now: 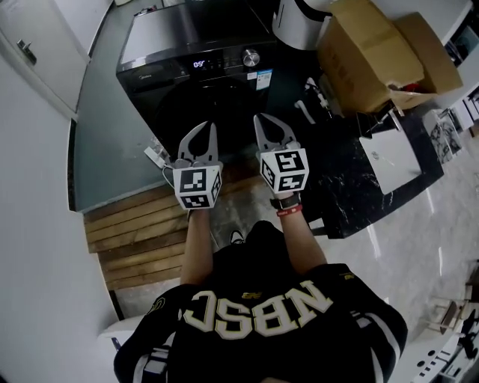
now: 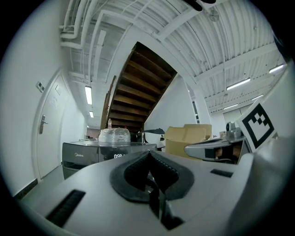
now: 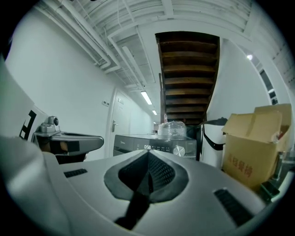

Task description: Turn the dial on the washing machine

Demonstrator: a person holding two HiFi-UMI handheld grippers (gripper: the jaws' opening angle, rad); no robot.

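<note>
The dark washing machine (image 1: 194, 52) stands ahead of me, with a lit display (image 1: 200, 64) and a silver dial (image 1: 251, 57) on its control strip. Both grippers hang in the air in front of its door, well short of the dial. My left gripper (image 1: 205, 127) is shut with nothing in it, and its fingertips meet in the left gripper view (image 2: 148, 154). My right gripper (image 1: 267, 120) is also shut and empty. In the right gripper view the dial (image 3: 179, 150) shows just right of the joined tips (image 3: 148, 153), far off. A wrapped bundle (image 3: 171, 128) lies on the machine's top.
A large cardboard box (image 1: 374, 52) and a white bin (image 1: 296, 19) stand right of the machine. A black marble block (image 1: 352, 187) with a white box (image 1: 393, 161) lies at the right. Wooden slats (image 1: 135, 232) cover the floor at my left, beside a white wall.
</note>
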